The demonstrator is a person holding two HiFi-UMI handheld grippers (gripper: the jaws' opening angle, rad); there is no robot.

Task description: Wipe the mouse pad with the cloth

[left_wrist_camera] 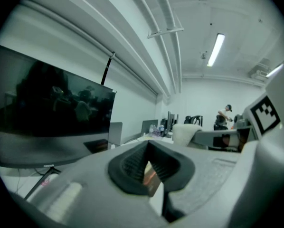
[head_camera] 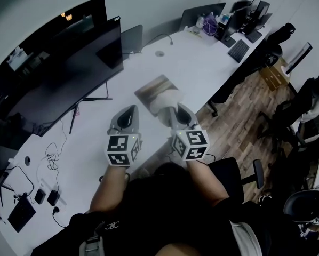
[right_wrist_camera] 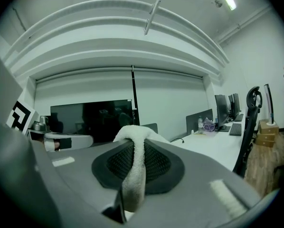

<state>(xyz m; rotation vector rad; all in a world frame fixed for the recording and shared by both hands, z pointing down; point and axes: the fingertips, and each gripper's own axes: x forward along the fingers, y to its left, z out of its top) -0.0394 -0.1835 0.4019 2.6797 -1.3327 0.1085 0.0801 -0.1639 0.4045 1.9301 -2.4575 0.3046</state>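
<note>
The right gripper (head_camera: 178,113) was clamped tight on the white cloth (head_camera: 162,106), with a fold bulging out past its jaws. It held the cloth over the near edge of the mouse pad (head_camera: 155,87), probably so the loose end could be drawn across the pad. The left gripper (head_camera: 126,117) hovered just beside the pad's near-left corner with its jaws almost together on nothing, apparently clear of the wiping path, and no container stood near the pad.
</note>
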